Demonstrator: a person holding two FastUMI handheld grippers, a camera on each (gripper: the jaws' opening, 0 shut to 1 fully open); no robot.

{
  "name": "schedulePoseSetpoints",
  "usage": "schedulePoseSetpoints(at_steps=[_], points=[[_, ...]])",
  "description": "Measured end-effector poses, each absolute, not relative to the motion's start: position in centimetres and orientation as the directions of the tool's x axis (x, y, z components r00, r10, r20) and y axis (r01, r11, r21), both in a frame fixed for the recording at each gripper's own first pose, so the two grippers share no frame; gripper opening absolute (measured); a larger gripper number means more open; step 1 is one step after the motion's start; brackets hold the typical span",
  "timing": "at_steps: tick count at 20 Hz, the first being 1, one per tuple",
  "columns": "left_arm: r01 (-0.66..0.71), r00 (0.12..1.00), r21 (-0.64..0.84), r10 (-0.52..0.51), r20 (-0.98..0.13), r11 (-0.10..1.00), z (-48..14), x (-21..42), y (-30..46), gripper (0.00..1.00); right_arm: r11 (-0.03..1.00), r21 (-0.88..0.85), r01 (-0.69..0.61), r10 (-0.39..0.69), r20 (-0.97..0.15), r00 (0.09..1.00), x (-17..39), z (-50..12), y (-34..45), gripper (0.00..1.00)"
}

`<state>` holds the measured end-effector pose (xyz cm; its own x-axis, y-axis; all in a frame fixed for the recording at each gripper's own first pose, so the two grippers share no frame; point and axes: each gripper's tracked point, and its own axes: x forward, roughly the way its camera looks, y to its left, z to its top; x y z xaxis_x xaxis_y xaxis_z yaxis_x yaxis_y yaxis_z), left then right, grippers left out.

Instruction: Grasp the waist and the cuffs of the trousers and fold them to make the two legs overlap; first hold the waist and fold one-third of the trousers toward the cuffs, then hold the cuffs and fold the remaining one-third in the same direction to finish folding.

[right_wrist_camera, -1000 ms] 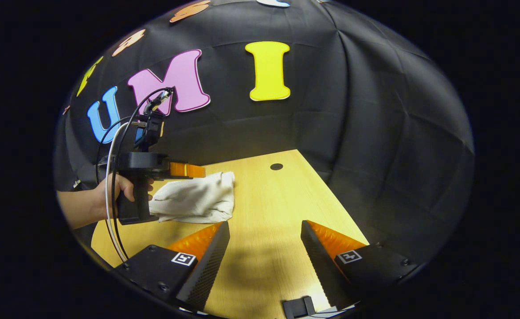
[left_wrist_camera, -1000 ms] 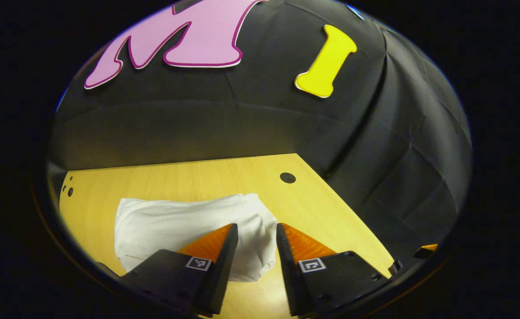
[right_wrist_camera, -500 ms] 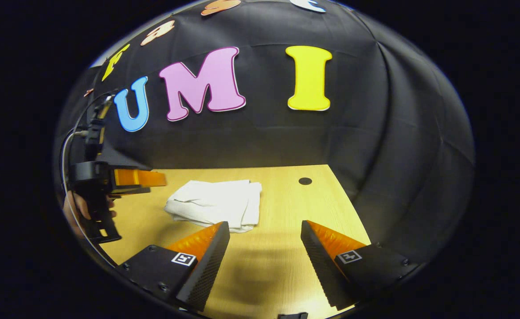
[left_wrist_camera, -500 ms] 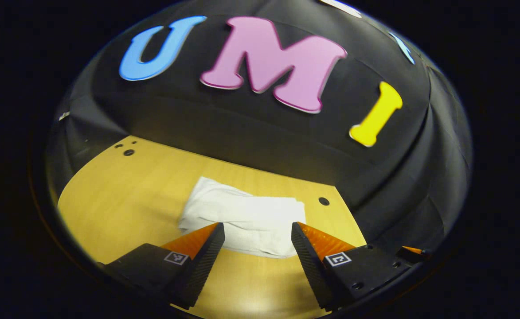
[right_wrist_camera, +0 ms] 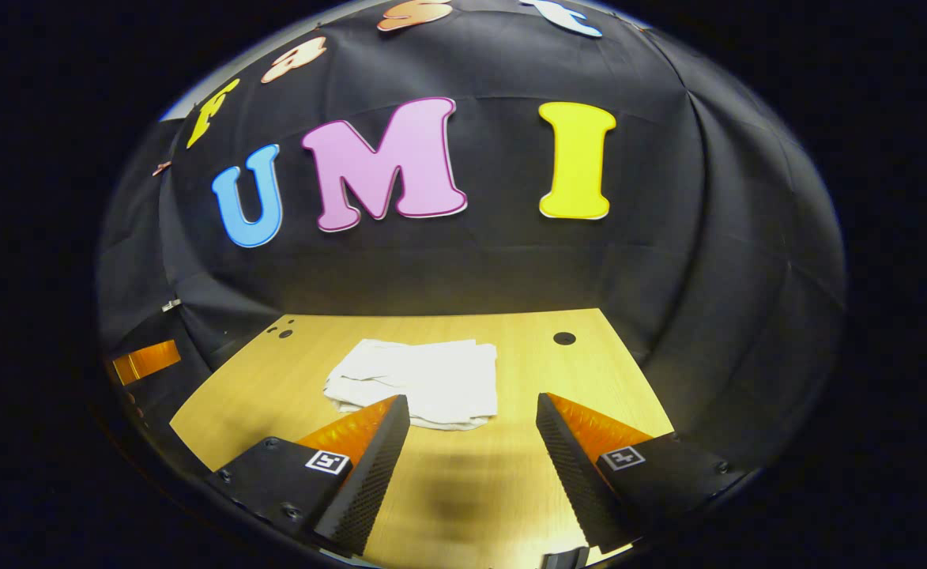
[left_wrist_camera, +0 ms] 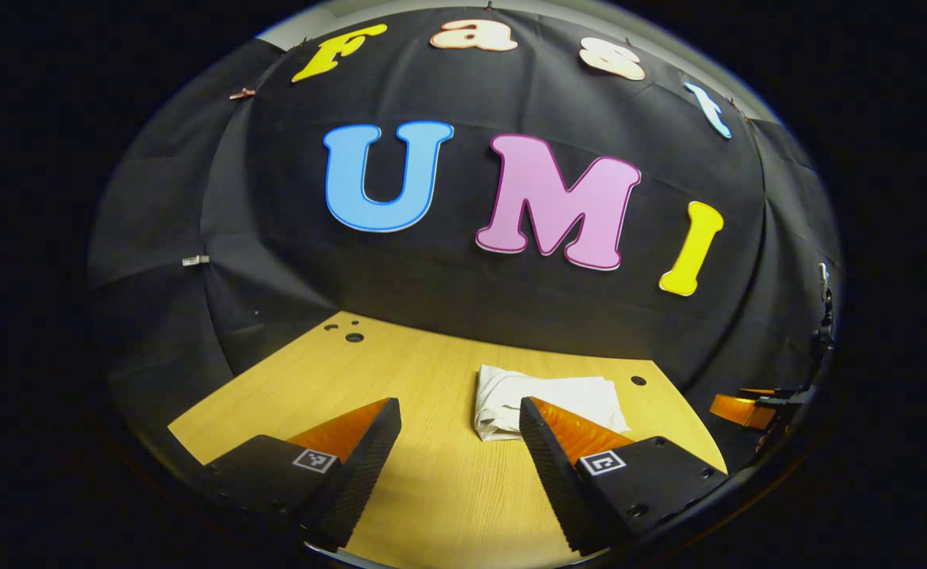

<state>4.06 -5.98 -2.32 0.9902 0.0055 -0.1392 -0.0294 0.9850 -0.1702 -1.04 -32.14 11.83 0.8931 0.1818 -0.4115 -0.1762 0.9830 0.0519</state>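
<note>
left gripper view: left tongs (left_wrist_camera: 459,411), one pair, two fingers spread wide apart, holding nothing and touching nothing, raised above the bench (left_wrist_camera: 431,490). trousers (left_wrist_camera: 546,399), one item, white, folded into a compact bundle, lying flat on the bench toward its far right part, beyond the tongs; the right-hand finger overlaps the bundle's near edge in the picture, but contact cannot be told. bench: one, light wood, with one dark round hole (left_wrist_camera: 638,381) near its far right corner just beyond the trousers, and a small group of holes (left_wrist_camera: 352,337) at its far left corner. right tongs (left_wrist_camera: 736,409), a part of one finger at the right edge; how far open cannot be told here. right gripper view: right tongs (right_wrist_camera: 471,411), one pair, two fingers spread wide, gripping nothing, clear of the bench (right_wrist_camera: 463,490). trousers (right_wrist_camera: 423,383), the same single folded bundle, resting mid-bench ahead of the tongs, nearer the left-hand finger, apart from both. one round hole (right_wrist_camera: 564,338) at the far right of the bench, well apart from the trousers.
</note>
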Motion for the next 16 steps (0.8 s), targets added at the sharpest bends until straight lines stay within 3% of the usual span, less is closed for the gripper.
schedulePoseSetpoints(at_steps=[3,4,5,14,15,16], points=[[0.011,0.993,-0.188,-0.033,-0.115,0.982,-3.1,0.6,-5.3,0.96,0.975,0.064,-0.215,0.222,-0.393,0.892,-3.8,12.4,-28.9,0.99],[0.014,0.992,-0.188,-0.038,-0.124,0.982,-3.8,-0.5,-4.9,0.92,0.972,0.06,-0.228,0.233,-0.39,0.891,-4.3,12.2,-28.1,0.99],[0.017,0.99,-0.185,-0.042,-0.132,0.983,-4.3,-1.4,-4.5,0.96,0.969,0.055,-0.241,0.243,-0.393,0.887,-4.8,12.0,-27.2,0.99],[0.003,0.988,-0.181,-0.032,-0.153,0.983,-6.6,-6.0,-1.6,0.96,0.952,0.06,-0.3,0.3,-0.368,0.88,-8.5,12.2,-21.3,0.99],[-0.002,0.988,-0.182,-0.026,-0.152,0.983,-6.6,-6.2,-1.2,0.92,0.952,0.056,-0.302,0.301,-0.366,0.88,-8.7,12.2,-21.0,0.99],[-0.004,0.989,-0.179,-0.022,-0.147,0.984,-6.6,-6.4,-0.9,0.96,0.951,0.051,-0.305,0.302,-0.365,0.881,-8.8,12.3,-20.8,0.99]])
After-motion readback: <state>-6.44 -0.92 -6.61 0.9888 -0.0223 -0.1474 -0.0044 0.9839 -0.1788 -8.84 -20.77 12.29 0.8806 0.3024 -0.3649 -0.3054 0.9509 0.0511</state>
